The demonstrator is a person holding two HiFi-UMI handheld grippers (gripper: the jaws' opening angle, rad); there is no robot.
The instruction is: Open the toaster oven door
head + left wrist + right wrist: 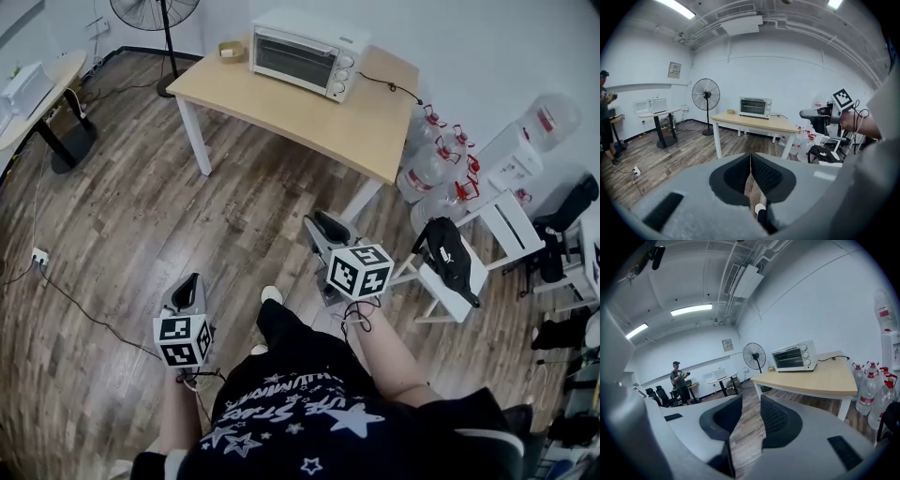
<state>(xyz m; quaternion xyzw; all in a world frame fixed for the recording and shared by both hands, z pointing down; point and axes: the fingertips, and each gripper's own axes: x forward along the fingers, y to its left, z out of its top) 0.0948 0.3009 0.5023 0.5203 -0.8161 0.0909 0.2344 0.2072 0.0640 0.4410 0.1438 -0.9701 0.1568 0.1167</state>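
Observation:
The white toaster oven [305, 52] stands with its glass door closed at the far edge of a light wooden table [356, 127]. It also shows far off in the left gripper view as the oven [755, 107], and in the right gripper view as the oven [793, 356]. Both grippers are held low over the wooden floor, well short of the table. My left gripper [192, 281] has its tips touching, empty [750, 157]. My right gripper [319, 221] stands open, with only floor showing in the gap between its pads [751, 401].
A standing fan [155, 11] is behind the table's left end. Several water jugs [431, 159] cluster at its right. A white chair with a black bag [450, 258] is close to my right gripper. A round table [37, 94] stands at the left, and a person [677, 380] stands beyond it.

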